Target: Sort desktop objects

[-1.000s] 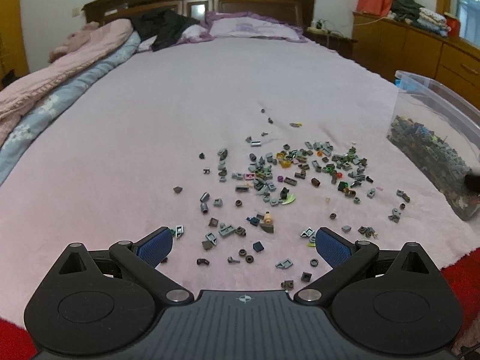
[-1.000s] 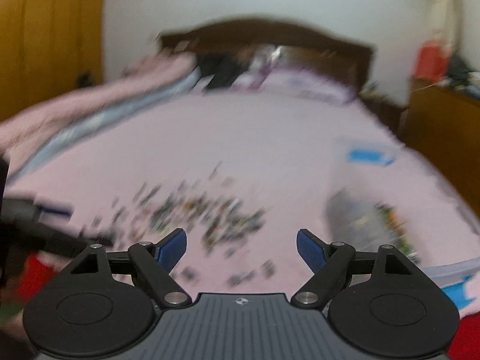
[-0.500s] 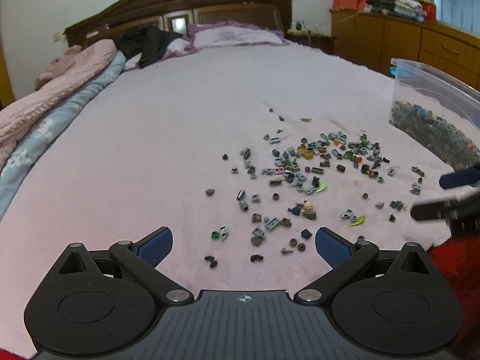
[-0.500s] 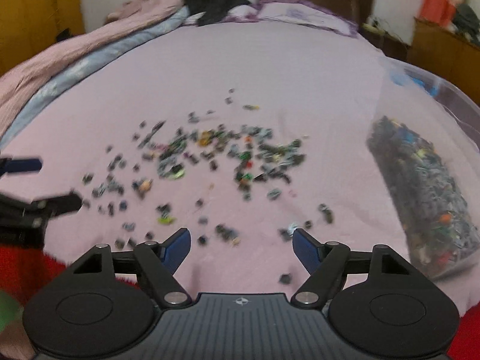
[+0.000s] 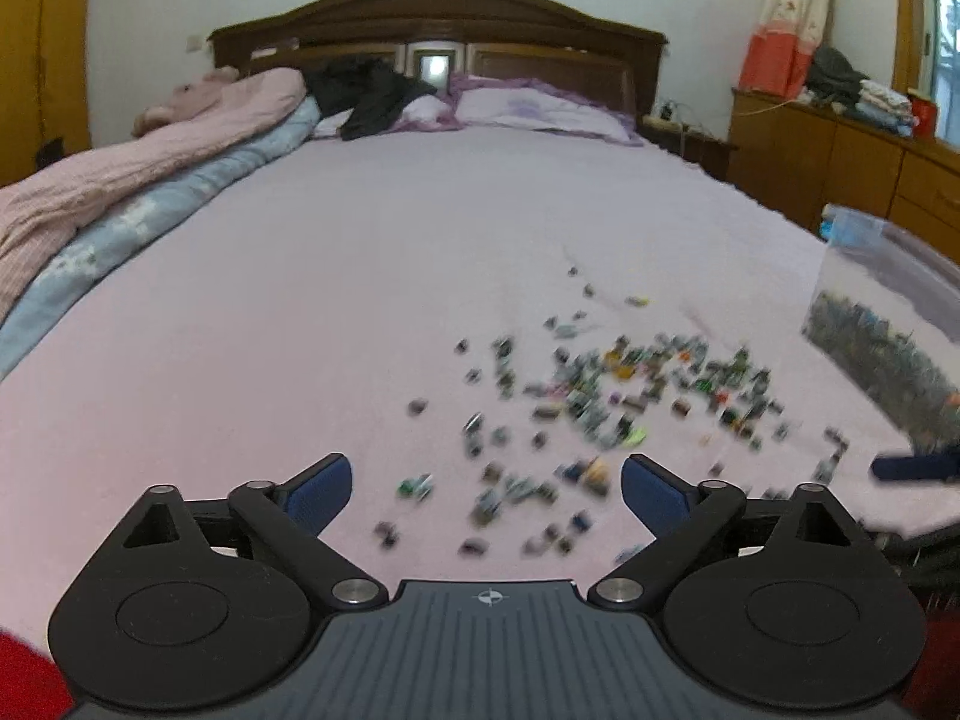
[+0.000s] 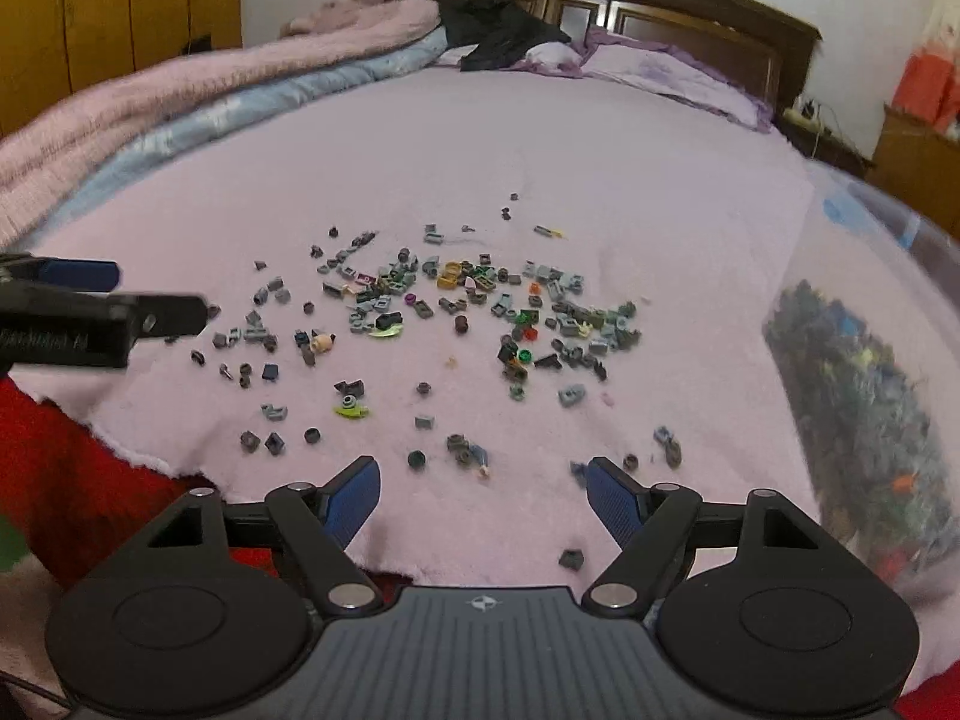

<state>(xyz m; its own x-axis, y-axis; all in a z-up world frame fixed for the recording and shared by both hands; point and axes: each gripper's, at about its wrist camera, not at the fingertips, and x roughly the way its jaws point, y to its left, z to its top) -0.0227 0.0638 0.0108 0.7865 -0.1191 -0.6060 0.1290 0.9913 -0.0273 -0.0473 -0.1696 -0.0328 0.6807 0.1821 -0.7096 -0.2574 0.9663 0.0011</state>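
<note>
Since the earlier frames both views have been shifted: the left claw [image 5: 485,489] has been tilted up toward the headboard, the right claw [image 6: 483,495] steadied low over the bed [image 6: 630,138]. Both are spread wide, and nothing is held. The pieces [image 6: 456,312] lie scattered between them. A bad pinch could be caused by their small size and the soft cover. The bin [image 6: 864,408], just right, is partly filled with similar pieces.

Open pink bedspread [image 6: 600,138] beyond scattered bricks [image 6: 456,312]; clear bin [image 6: 870,396] rightward.
</note>
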